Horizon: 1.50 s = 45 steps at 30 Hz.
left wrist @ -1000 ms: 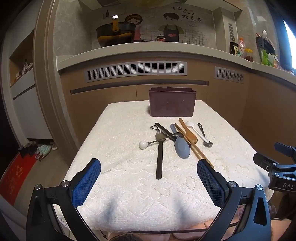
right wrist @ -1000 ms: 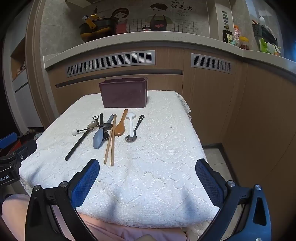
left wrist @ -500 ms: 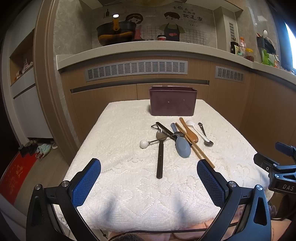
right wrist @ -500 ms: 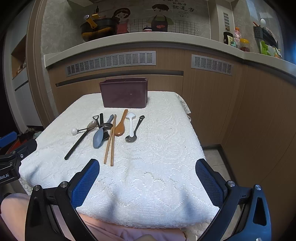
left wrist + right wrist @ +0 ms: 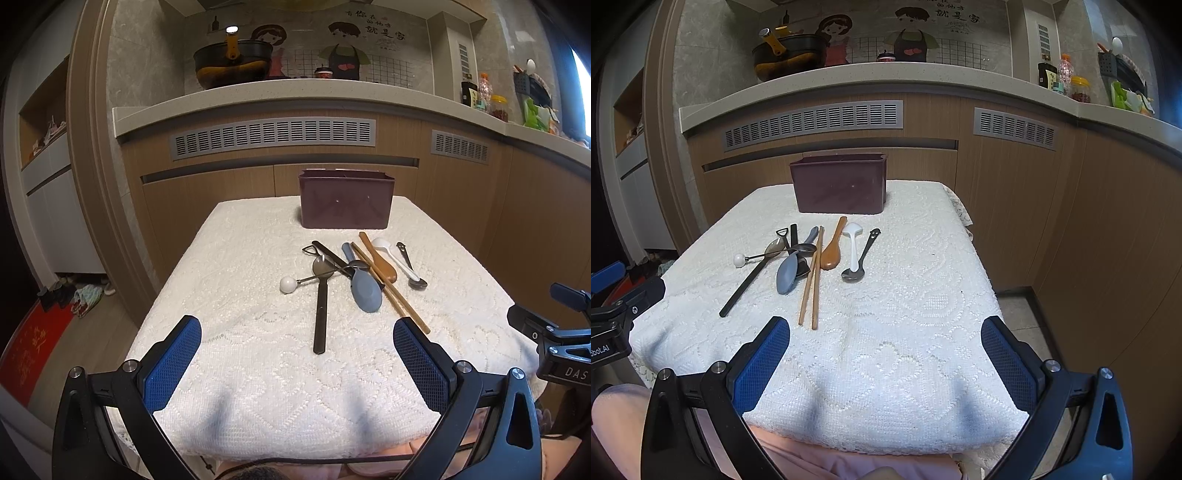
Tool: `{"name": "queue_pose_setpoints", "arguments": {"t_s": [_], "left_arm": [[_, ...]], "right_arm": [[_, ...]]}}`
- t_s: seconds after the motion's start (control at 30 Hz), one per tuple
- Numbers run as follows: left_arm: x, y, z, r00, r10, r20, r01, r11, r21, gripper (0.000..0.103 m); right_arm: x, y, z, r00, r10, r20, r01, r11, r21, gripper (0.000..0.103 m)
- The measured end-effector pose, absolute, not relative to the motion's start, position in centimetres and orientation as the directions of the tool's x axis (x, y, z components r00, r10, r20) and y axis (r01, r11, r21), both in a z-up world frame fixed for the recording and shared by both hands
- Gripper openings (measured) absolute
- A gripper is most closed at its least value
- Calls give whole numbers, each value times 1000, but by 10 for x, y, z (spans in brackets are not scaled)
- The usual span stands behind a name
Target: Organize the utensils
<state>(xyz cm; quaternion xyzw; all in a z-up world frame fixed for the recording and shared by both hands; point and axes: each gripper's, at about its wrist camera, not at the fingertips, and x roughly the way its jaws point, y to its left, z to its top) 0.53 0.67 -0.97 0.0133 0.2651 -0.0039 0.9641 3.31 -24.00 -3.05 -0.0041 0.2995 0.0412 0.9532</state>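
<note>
A dark maroon utensil box (image 5: pixel 346 204) (image 5: pixel 839 185) stands at the far end of the table. In front of it lies a pile of utensils: a black-handled spoon (image 5: pixel 320 310) (image 5: pixel 746 284), a white-ball-ended tool (image 5: pixel 288 285) (image 5: pixel 739 260), a grey-blue spoon (image 5: pixel 365 291) (image 5: pixel 786 274), wooden chopsticks (image 5: pixel 391 291) (image 5: pixel 811 284), a brown wooden spoon (image 5: pixel 382 263) (image 5: pixel 833 247), a white spoon (image 5: pixel 393 256) (image 5: pixel 853 245) and a metal spoon (image 5: pixel 412 266) (image 5: pixel 860 260). My left gripper (image 5: pixel 297 363) and right gripper (image 5: pixel 885 363) are both open and empty above the table's near edge.
The table wears a white lace cloth (image 5: pixel 258 369) (image 5: pixel 916 295). A wooden counter (image 5: pixel 273 110) with vents rises behind it, with a pot (image 5: pixel 231 68) on top. The right gripper's body (image 5: pixel 554 336) shows at the right edge of the left wrist view.
Both grippers have drifted very slightly; the utensils and box lie as before. Both stay open.
</note>
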Motion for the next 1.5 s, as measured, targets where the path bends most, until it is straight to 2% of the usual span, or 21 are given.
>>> {"name": "queue_pose_setpoints", "arguments": {"t_s": [1.5], "left_arm": [[9,5,-17,851,5,-525,13,999,30,103]], "right_arm": [[34,-240,-33,814,77,-575,-83,996,16,103]]}}
